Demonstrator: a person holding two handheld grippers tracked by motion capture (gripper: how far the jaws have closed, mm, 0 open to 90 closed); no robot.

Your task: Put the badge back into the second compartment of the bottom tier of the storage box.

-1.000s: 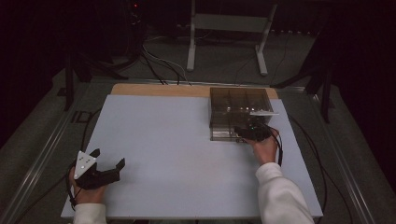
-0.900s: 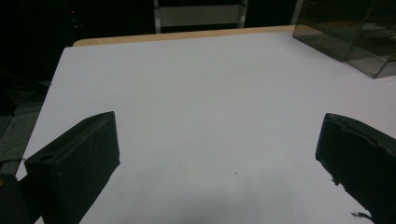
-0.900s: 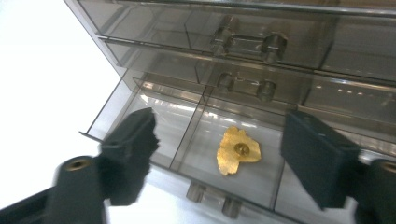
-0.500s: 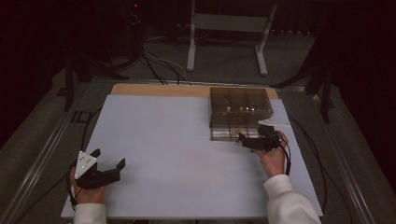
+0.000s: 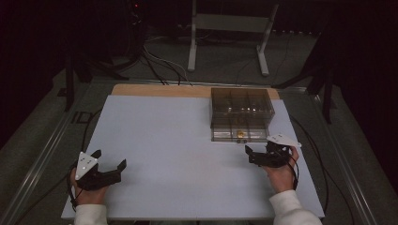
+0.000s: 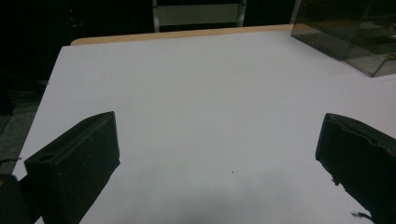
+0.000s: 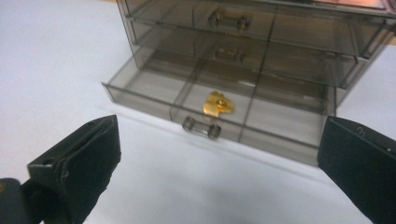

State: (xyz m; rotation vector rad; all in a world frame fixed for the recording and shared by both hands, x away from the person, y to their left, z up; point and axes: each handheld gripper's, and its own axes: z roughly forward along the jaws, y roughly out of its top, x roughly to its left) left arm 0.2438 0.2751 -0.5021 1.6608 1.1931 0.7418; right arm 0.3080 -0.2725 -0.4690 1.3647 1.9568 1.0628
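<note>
A smoky clear drawer box (image 5: pixel 241 105) stands at the far right of the white board (image 5: pixel 178 140). Its bottom drawer (image 7: pixel 154 88) is pulled out, with a small gold metal piece (image 7: pixel 217 103) in the middle compartment behind the handle (image 7: pixel 201 128). My right gripper (image 5: pixel 249 156) hovers just in front of the drawer and points left. Its jaws have just been opening and stand wide with nothing between them (image 7: pixel 219 135). My left gripper (image 5: pixel 110 159) rests near the front left corner, open and empty (image 6: pixel 219 135), with the box (image 6: pixel 355 32) far off to its right.
A wooden strip (image 5: pixel 159 90) runs along the board's far edge. Cables (image 5: pixel 159 65) and a metal stand (image 5: pixel 225 28) lie on the dark floor beyond. Metal rails (image 5: pixel 42 145) flank the board on both sides.
The right gripper has drawn back from the drawer front towards the near edge, and its jaws have spread wide. The left gripper has stayed put.
</note>
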